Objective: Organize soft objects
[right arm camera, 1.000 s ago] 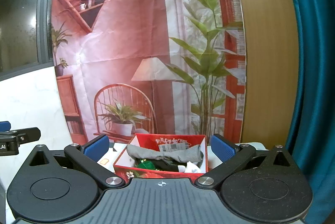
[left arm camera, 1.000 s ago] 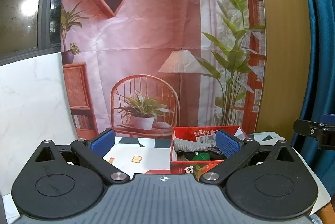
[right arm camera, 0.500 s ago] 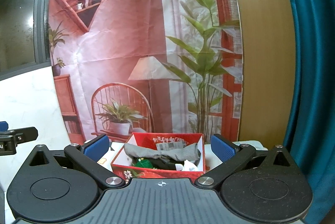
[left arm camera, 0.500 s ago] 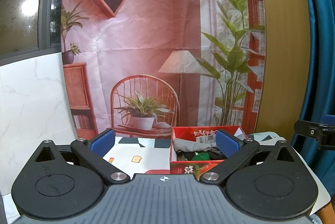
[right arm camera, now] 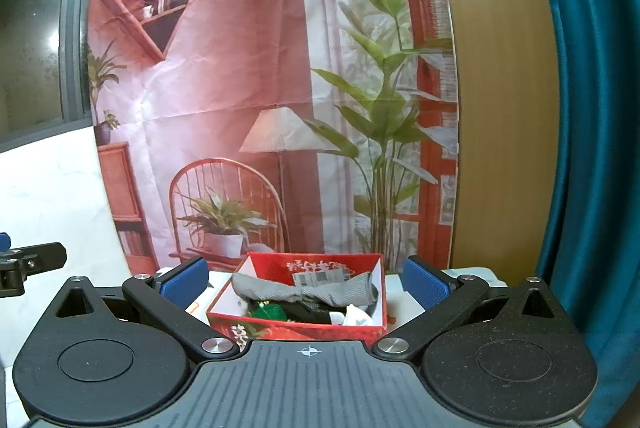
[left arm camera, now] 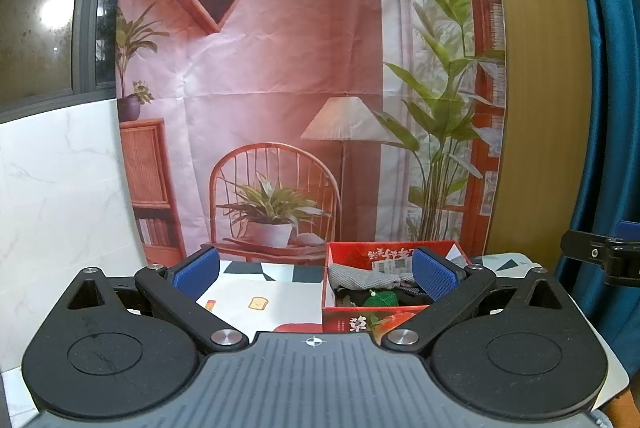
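Observation:
A red cardboard box stands on the table and holds soft items: a grey cloth on top, a green piece, something black and a white piece. In the left wrist view the box sits at the right, with the grey cloth and green piece inside. My left gripper is open and empty, held back from the box. My right gripper is open and empty, the box in line between its fingers but farther off.
A patterned white mat covers the table left of the box. A printed backdrop hangs behind. A wooden panel and blue curtain are at the right, a white marble wall at the left.
The right gripper's view has shifted slightly, with the box drifting left in frame. The left gripper has barely moved. Both stay open.

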Tool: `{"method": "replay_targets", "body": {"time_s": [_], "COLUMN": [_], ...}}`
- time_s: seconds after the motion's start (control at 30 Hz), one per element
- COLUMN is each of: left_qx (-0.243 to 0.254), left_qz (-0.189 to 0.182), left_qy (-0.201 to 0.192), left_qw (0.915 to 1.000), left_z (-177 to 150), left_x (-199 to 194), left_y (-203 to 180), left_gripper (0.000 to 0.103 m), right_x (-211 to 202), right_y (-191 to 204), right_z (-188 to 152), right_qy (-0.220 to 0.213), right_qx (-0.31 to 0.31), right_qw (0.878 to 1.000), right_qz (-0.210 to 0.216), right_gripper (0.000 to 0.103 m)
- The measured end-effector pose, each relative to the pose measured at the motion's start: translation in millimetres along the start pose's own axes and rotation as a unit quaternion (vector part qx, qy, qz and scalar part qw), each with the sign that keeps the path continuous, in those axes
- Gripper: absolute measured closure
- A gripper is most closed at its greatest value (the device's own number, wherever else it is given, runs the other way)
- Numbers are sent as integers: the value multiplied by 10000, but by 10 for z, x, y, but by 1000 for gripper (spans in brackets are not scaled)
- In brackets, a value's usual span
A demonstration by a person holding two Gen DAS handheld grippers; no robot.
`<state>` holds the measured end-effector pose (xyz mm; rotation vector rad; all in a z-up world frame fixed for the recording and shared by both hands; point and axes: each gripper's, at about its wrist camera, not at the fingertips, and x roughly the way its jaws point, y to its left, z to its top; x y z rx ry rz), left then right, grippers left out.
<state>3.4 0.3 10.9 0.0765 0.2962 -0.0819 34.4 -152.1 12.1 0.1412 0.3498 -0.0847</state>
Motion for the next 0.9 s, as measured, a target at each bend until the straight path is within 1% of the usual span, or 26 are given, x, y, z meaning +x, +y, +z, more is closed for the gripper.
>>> {"method": "replay_targets", "body": {"time_s": [0.9], "left_qx": [-132], "left_qz": [24], "left_qy": [84], "left_qw": [9999], "left_z": [-12], "left_x": [29], "left_y": [32], "left_gripper": [0], "right_x": [39], "right_y": [-7], "right_z": [-53], "right_qy": [39], "right_qx": [-20], "right_qw": [10000], "right_qz": [-10], "right_gripper": [0]}}
